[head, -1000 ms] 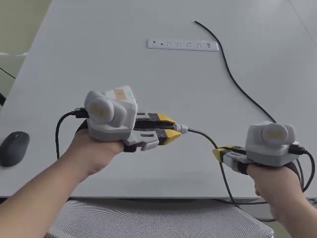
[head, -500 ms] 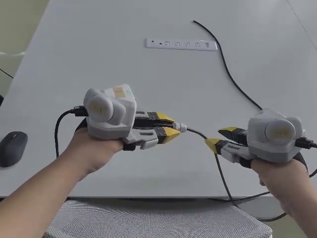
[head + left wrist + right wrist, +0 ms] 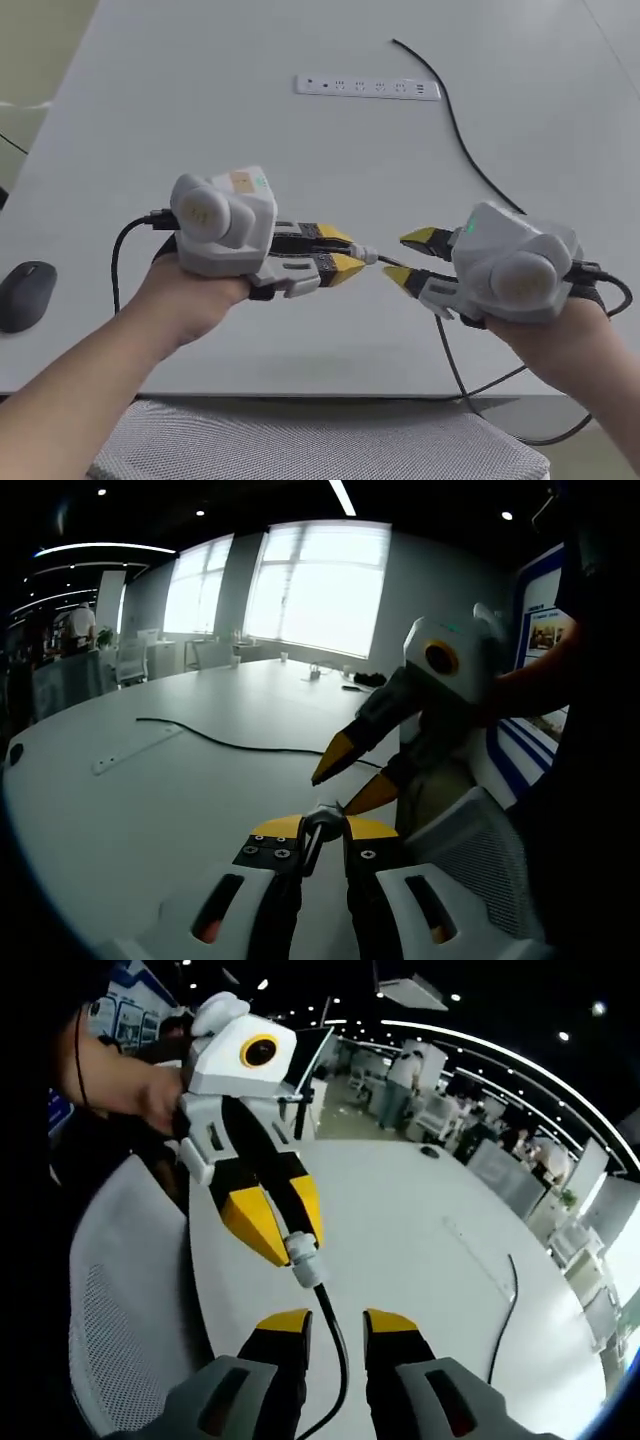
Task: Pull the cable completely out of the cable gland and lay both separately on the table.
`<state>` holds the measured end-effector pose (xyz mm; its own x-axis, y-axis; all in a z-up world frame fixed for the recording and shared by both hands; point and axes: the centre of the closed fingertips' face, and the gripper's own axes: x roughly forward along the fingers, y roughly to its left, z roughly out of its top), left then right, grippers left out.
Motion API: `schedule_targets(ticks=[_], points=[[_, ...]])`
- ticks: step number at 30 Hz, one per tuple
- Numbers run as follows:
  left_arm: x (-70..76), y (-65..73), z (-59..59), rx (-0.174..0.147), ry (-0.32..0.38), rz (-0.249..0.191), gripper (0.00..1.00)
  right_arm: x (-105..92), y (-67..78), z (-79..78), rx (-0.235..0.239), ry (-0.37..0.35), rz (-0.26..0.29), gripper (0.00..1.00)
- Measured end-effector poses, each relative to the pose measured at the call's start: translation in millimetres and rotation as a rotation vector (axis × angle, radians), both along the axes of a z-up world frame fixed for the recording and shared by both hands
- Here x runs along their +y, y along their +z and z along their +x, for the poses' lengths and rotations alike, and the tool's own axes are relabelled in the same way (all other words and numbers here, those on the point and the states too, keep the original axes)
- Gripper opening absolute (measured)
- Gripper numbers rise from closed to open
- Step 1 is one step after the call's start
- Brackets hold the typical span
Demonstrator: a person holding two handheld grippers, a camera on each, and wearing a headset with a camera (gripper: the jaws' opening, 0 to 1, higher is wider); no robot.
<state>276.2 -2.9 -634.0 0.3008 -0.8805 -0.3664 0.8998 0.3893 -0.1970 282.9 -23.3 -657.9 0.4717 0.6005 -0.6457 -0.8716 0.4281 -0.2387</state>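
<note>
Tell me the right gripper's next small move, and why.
Probably close the right gripper on the cable: its open jaws straddle the cable just short of the cable gland, which the left gripper holds clamped.

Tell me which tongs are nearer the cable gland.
Left. The left tongs are shut on the gland itself. The right tongs hang open a little way off it, their jaws either side of the cable.

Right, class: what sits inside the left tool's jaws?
A pale cable gland is clamped in the left tool, a black cable leaving its front end. The cable's stretch within the gland is covered, so its depth cannot be seen.
</note>
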Motion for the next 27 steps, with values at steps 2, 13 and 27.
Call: schedule_targets(ticks=[2, 13, 27], points=[[-0.3, 0.1, -0.5, 0.000, 0.000, -0.001, 0.15, 4.1, 0.6, -1.8, 0.005, 0.010, -0.002, 0.12], [-2.1, -2.0, -2.9, 0.002, -0.005, 0.009, 0.15, 13.1, -1.8, -5.7, -0.041, 0.106, -0.059, 0.02], [-4.0, 0.4, -1.2, -0.003, -0.005, 0.008, 0.15, 9.9, 1.2, -5.1, -0.009, 0.067, -0.016, 0.00]])
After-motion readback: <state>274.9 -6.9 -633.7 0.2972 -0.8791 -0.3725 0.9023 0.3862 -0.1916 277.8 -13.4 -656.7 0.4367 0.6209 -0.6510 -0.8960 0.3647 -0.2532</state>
